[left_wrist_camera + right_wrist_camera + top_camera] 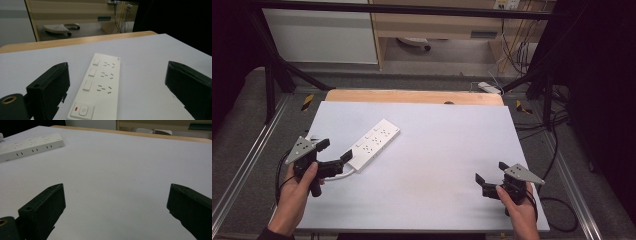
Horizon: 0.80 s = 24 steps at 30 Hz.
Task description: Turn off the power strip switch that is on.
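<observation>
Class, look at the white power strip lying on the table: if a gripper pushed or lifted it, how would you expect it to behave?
The power strip looks like a rigid plastic bar, so it should stay stiff. Lying flat and long, it would probably slide or pivot on the smooth table rather than roll or tip. Its cable near the left gripper may drag when lifted.

The strip [373, 143] is the table's [447, 165] one obstacle, lying left of centre. Right of the strip the surface runs bare to the far and right edges. The left gripper [333, 151] straddles the strip's near end, jaws spread wide.
</observation>
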Motion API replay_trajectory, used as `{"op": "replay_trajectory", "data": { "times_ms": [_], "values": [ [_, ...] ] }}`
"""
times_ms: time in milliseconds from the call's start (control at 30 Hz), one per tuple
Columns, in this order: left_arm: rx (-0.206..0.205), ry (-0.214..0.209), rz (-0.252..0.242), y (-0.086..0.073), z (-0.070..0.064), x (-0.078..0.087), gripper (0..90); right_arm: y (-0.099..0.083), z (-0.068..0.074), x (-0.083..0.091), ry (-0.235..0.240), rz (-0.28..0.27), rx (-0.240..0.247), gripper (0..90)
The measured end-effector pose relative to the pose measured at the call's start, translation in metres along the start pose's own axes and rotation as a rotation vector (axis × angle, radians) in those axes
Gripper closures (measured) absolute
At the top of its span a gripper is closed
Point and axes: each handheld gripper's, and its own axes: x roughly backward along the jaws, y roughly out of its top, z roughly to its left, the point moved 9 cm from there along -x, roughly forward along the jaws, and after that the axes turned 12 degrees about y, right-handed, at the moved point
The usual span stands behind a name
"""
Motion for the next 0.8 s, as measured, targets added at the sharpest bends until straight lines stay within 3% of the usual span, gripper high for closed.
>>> {"op": "replay_trajectory", "data": {
  "times_ms": [800],
  "values": [
    [-0.021,-0.006,0.040,-0.042,-0.003,0.015,5.7,-0.001,-0.002,0.000,-0.004,0.003,-0.001,2.3]
  ]
}}
